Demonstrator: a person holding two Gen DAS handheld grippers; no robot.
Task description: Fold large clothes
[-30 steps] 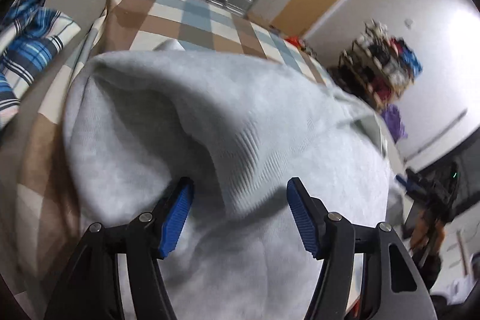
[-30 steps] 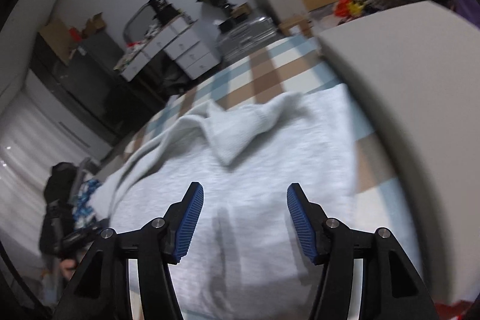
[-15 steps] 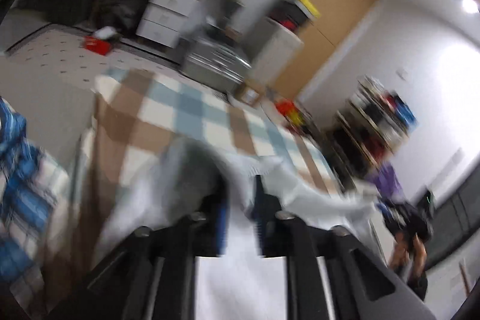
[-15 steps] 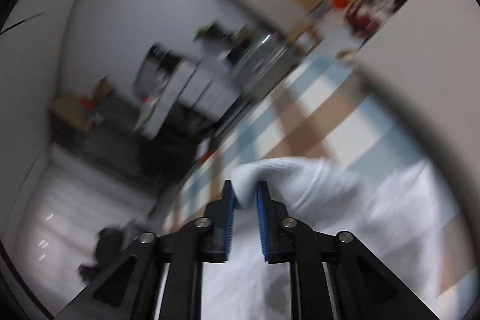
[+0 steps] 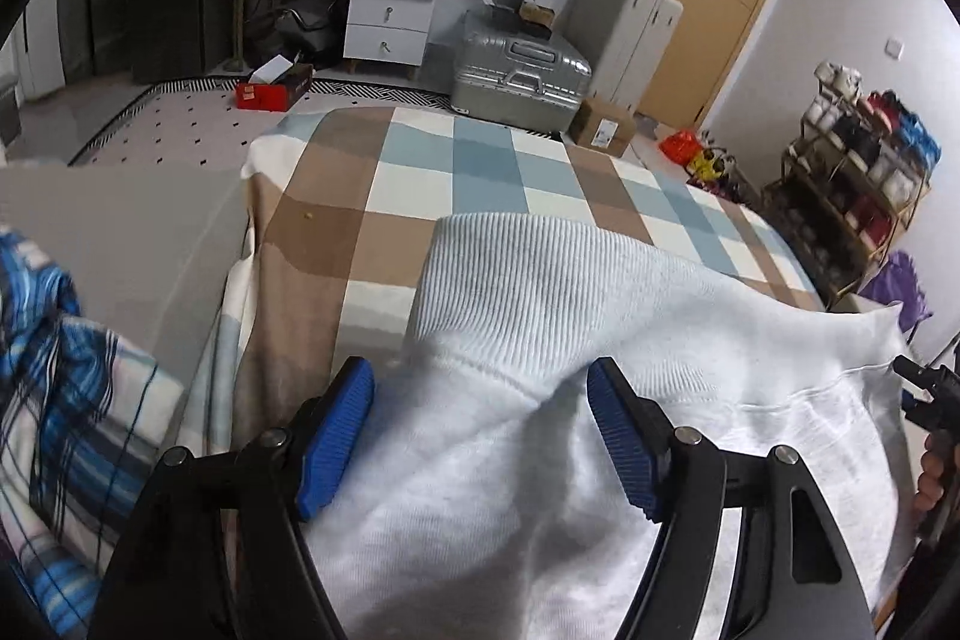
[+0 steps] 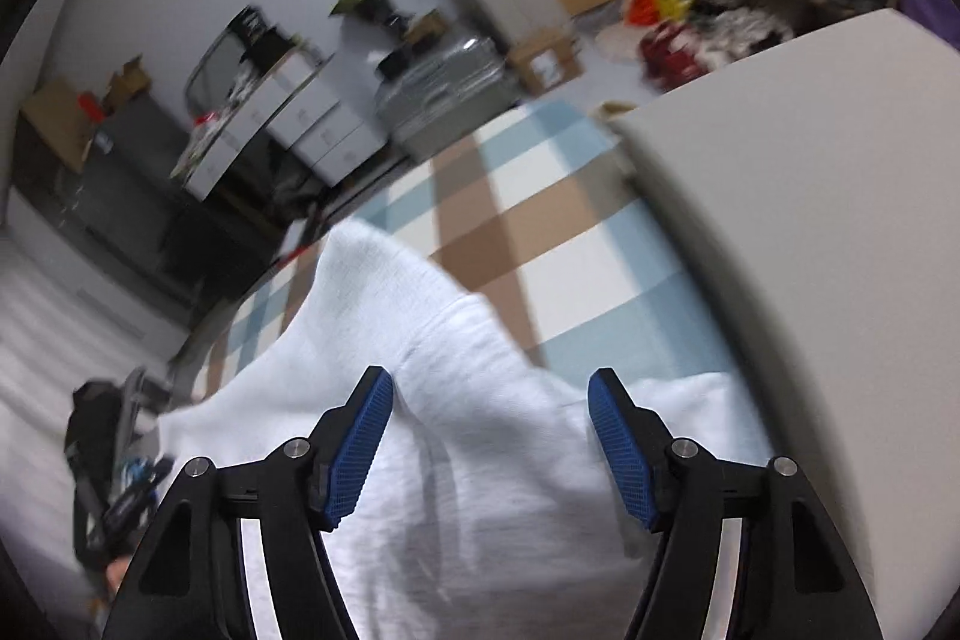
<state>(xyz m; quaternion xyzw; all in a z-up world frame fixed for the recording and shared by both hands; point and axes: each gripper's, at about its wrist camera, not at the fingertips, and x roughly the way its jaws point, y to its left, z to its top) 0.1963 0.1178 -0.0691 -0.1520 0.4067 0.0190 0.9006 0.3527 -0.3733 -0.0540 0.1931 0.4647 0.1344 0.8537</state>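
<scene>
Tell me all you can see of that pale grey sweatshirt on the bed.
The pale grey sweatshirt looks like soft fleece knit with a wide ribbed band along its far folded edge. It lies rumpled and partly folded on the checked blanket. The left gripper and right gripper stand open over it, jaws just opened, pads not pressing the cloth.
</scene>
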